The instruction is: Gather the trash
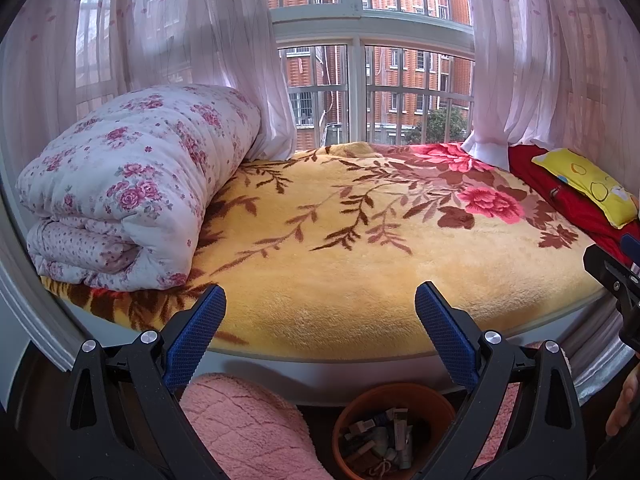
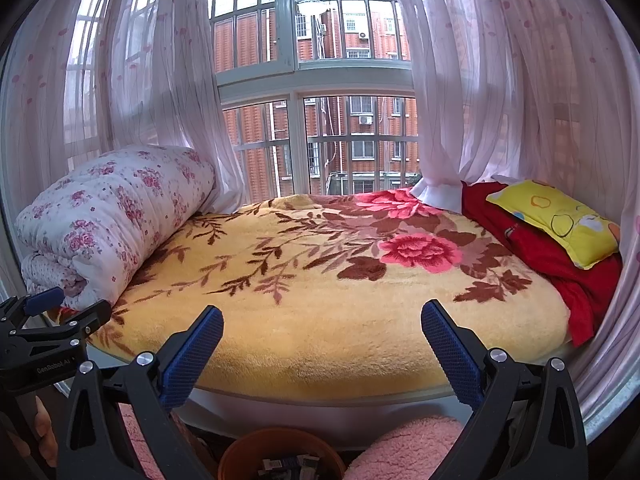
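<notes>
An orange bin (image 1: 394, 396) stands on the floor below the bed's front edge, holding several small tubes and wrappers (image 1: 384, 436); its rim also shows in the right wrist view (image 2: 280, 444). My left gripper (image 1: 320, 308) is open and empty, held above the bin at the bed's front edge. My right gripper (image 2: 322, 328) is open and empty, also at the front edge. No loose trash shows on the yellow floral blanket (image 1: 360, 240). The right gripper's body shows at the right edge of the left view (image 1: 616, 280), and the left gripper at the left edge of the right view (image 2: 48, 320).
A rolled floral quilt (image 1: 132, 184) lies at the bed's left. A yellow pillow (image 1: 592, 184) on red cloth (image 1: 560, 192) lies at the right. Sheer curtains (image 1: 200, 40) and a barred window (image 1: 376, 92) stand behind. Pink fleece legs (image 1: 248, 428) flank the bin.
</notes>
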Demonstrator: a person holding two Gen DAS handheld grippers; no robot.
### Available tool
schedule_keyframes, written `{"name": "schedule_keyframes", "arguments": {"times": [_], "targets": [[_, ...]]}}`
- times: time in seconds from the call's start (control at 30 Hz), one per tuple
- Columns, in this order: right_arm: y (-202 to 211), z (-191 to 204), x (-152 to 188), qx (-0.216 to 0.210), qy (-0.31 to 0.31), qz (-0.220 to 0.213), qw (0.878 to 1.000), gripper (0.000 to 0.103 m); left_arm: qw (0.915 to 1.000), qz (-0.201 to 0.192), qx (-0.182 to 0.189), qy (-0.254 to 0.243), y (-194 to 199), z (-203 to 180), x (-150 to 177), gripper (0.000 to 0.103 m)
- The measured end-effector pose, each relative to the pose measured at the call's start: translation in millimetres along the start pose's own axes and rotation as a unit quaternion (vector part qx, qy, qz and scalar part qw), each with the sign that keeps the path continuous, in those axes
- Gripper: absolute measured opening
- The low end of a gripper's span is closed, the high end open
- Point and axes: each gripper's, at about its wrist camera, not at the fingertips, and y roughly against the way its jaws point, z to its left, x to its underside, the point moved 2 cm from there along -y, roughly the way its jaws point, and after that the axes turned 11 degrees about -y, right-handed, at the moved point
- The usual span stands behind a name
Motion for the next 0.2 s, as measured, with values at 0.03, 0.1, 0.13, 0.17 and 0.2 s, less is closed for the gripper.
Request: {"name": "schedule_keyframes", "arguments": {"times": [0.03, 0.1, 0.13, 0.17, 0.2], "targets": [[0.2, -0.6, 0.4, 0.000, 0.000, 0.000, 1.000, 0.098, 1.0000, 0.001, 0.000, 0.000, -0.3, 0.2, 0.6, 0.093], [0.0, -1.7, 1.0, 0.000, 0.000, 0.001, 1.000, 0.098, 1.0000, 0.001, 0.000, 0.001, -0.5, 0.3, 1.9, 0.093], [-0.4, -1.4, 0.3, 0.000, 0.000, 0.000, 1.000, 0.098, 1.0000, 0.001, 0.001, 0.001, -0.8, 0.8, 2.3, 0.093], [-0.5, -1.3, 0.2, 0.000, 0.000, 0.000, 1.000, 0.098, 1.0000, 0.001, 0.001, 0.001, -0.3, 0.5, 3.0, 0.093], [-0.1, -2.0, 0.6, 0.000, 0.000, 0.000, 1.000, 0.098, 1.0000, 0.001, 0.000, 0.001, -0.8, 0.9, 2.3, 0.093]]}}
